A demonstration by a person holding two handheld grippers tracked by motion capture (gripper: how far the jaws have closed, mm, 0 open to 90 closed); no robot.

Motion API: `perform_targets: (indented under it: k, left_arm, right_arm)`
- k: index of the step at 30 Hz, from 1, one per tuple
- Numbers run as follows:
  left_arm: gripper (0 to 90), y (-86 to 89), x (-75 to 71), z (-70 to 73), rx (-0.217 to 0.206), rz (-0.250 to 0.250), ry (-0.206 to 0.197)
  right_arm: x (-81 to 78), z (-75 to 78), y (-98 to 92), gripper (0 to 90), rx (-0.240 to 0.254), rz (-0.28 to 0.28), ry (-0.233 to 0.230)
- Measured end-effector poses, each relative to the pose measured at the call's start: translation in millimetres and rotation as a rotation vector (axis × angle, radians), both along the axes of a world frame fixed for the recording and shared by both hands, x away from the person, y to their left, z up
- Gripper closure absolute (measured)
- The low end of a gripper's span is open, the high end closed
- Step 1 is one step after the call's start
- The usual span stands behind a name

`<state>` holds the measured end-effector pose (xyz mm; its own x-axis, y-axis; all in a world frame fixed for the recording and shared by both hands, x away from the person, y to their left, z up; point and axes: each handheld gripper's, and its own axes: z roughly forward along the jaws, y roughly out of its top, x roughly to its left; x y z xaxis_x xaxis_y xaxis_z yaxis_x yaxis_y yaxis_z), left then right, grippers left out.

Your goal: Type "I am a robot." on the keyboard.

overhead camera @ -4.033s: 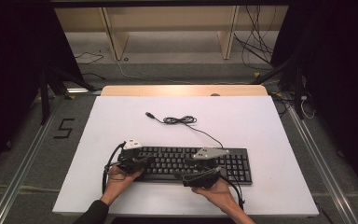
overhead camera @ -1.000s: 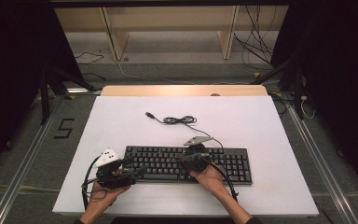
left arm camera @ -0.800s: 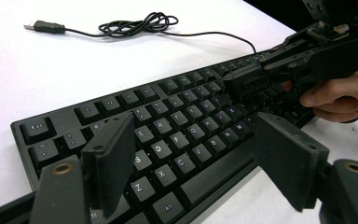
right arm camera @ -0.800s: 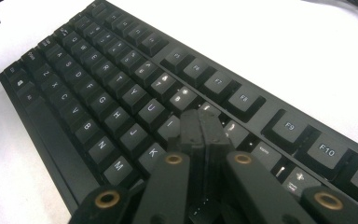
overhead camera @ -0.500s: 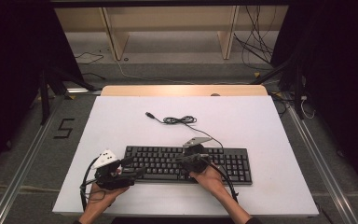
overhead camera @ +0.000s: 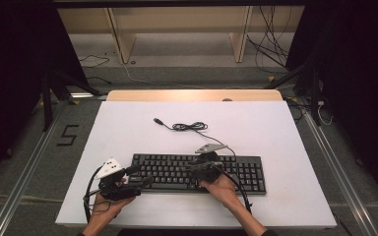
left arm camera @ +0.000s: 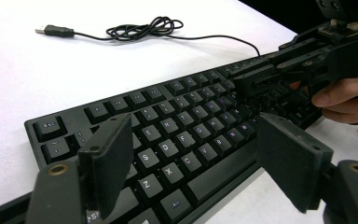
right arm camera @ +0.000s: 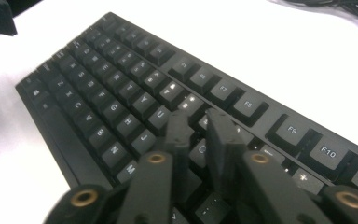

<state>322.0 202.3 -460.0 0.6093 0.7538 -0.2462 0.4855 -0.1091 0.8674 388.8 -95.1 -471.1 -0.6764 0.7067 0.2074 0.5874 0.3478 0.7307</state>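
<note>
the keyboard (overhead camera: 177,169) is laid long axis left-right, near-centre on the white table (overhead camera: 275,128). left gripper (overhead camera: 140,176) jaws are spread; right gripper (overhead camera: 189,167) jaws, just opened, seem slightly parted over keys.

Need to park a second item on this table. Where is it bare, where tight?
Bare: the table left of the USB plug, the strip between the coiled cable and the far edge, and right of the keyboard. Tight: the near edge, where the left claw and right claw sit at the keyboard.
</note>
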Motion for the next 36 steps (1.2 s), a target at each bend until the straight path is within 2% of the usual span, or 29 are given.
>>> perform_targets:
  k: [2,5,11,16,20,24,32,36]
  left_arm:
    - [27.4,0.4,0.0,0.1,0.000,0.002,-0.004]
    - [27.4,0.9,-0.2,0.2,-0.005,0.007,-0.006]
    - [27.4,1.4,-0.3,0.3,-0.009,0.013,-0.008]
    - [27.3,2.3,-0.2,0.3,-0.013,0.018,-0.009]
    - [27.3,2.6,-0.1,0.2,-0.012,0.023,-0.011]
    - [27.3,3.1,-0.2,0.4,-0.014,0.027,-0.013]
    - [27.3,3.8,0.2,0.0,-0.012,0.030,-0.012]
    - [27.3,3.6,0.3,-0.2,-0.010,0.028,-0.012]
  right_arm:
    - [-0.5,1.1,-0.7,73.3,0.016,0.004,-0.004]
    - [-1.3,3.8,-1.0,61.3,0.041,0.011,-0.010]
    - [-3.9,7.5,2.8,46.5,0.085,0.039,-0.006]
    - [-8.6,10.9,10.7,41.2,0.102,0.074,-0.011]
    - [-11.7,11.1,16.7,40.8,0.103,0.097,-0.015]
    - [-13.6,10.1,21.1,46.4,0.096,0.108,-0.018]
    - [-16.6,6.7,28.4,72.1,0.065,0.128,-0.023]
    - [-17.5,4.6,31.5,81.3,0.055,0.139,-0.023]
